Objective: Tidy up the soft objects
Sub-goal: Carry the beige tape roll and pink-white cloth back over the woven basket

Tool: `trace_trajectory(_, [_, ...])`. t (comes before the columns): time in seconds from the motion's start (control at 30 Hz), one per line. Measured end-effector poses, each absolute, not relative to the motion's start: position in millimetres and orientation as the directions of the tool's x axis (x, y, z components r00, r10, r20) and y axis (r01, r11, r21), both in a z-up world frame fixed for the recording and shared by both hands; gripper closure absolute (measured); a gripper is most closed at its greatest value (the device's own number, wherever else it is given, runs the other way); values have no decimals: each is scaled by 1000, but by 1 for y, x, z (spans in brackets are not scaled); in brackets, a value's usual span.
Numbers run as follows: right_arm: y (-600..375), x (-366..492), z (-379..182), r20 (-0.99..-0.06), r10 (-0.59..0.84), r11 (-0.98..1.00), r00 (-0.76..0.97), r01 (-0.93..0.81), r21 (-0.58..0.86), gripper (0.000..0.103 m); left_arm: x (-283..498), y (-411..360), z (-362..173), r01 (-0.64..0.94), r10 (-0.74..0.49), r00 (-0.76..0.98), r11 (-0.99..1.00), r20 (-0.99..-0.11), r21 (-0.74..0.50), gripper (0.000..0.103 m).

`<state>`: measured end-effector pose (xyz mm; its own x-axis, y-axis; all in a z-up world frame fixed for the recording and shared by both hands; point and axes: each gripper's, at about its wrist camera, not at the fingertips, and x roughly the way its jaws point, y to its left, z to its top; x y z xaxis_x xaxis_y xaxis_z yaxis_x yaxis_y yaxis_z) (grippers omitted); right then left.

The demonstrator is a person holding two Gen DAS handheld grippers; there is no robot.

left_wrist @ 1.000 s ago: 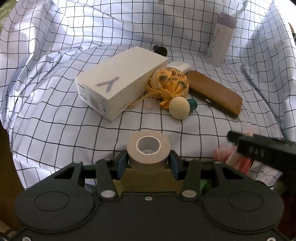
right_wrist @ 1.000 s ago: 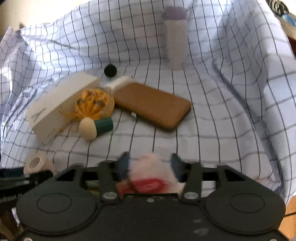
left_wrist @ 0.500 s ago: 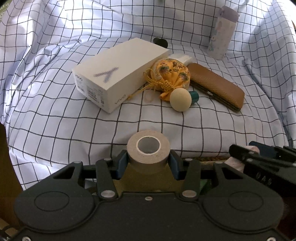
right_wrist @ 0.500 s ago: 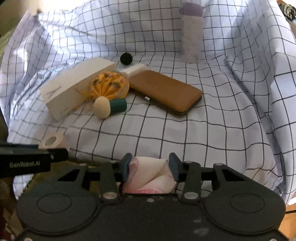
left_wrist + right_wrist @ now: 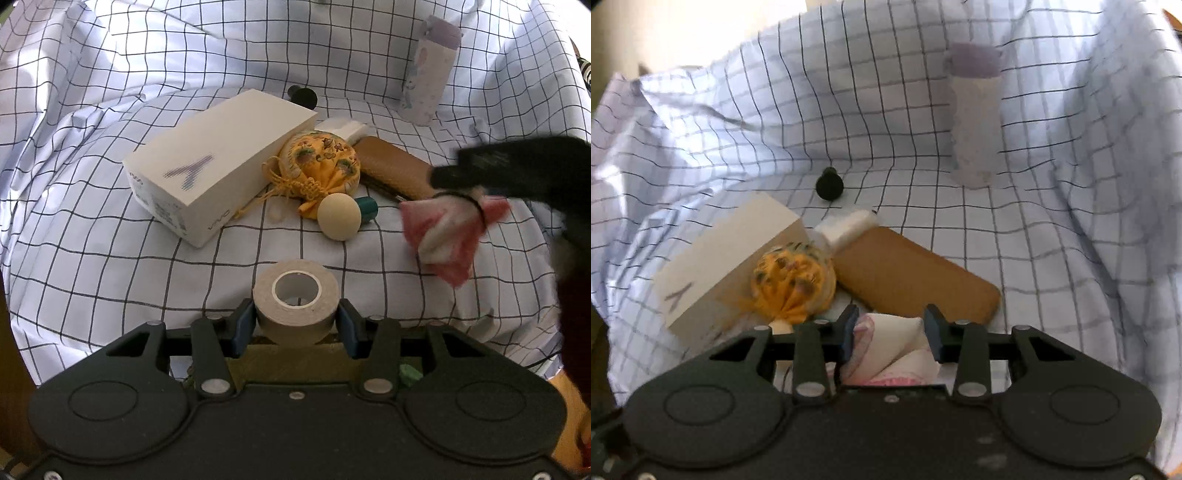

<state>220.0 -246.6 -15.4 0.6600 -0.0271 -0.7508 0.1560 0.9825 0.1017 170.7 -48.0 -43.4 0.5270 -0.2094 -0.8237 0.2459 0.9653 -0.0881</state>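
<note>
Had my left gripper pinching the tape roll and my right gripper clamped on the pink-and-white cloth, carried above the checked sheet. Best bet, I figured: move slowly and set it down clear of the brown case.

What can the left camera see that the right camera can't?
Only the left wrist view shows the roll of tape squeezed in the left gripper, and the whole cream ball with its green stub. Only the right wrist view shows the right gripper close up, shut on the pink and white cloth. Both show that cloth, the white box, yellow pouch, brown case, black knob, bottle and checked sheet.
</note>
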Motion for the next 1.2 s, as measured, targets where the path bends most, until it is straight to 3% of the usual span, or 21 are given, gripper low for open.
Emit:
trace_trajectory(0.07, [-246, 234, -18, -736, -41, 982, 676, 163, 95, 72, 172, -49, -43, 247, -209, 527, 965, -824, -87, 56])
trace_trajectory(0.13, [-247, 245, -19, -721, -64, 979, 690, 184, 90, 51, 174, -49, -44, 245, -208, 527, 966, -824, -88, 56])
trace_trajectory(0.27, [-260, 246, -15, -682, -72, 968, 728, 215, 127, 49, 178, -48, -46, 239, -206, 523, 967, -827, -89, 56])
trace_trajectory(0.3, [-264, 239, -11, -667, -61, 963, 742, 219, 155, 43, 179, -47, -47, 238, -205, 522, 967, -828, -89, 56])
trace_trajectory(0.43, [-262, 209, -4, -635, -11, 972, 773, 157, 174, 19, 184, -47, -51, 235, -206, 511, 967, -834, -95, 56])
trace_trajectory(0.6, [-238, 184, -12, -640, 40, 995, 767, 29, 97, 3, 186, -47, -54, 232, -207, 507, 968, -837, -99, 56])
trace_trajectory(0.8, [-211, 188, -34, -642, -51, 994, 765, -24, -108, 3, 187, -47, -54, 235, -204, 507, 968, -838, -94, 56])
trace_trajectory(0.87, [-212, 192, -40, -651, -62, 993, 757, -21, -119, 9, 186, -46, -53, 232, -203, 507, 968, -838, -94, 56])
trace_trajectory(0.93, [-210, 194, -45, -667, -55, 993, 743, -31, -117, 25, 185, -45, -53, 230, -200, 508, 969, -838, -92, 56])
trace_trajectory(1.2, [-214, 168, -24, -654, -21, 1000, 756, 1, -31, 29, 173, -36, -41, 220, -202, 526, 971, -826, -97, 56])
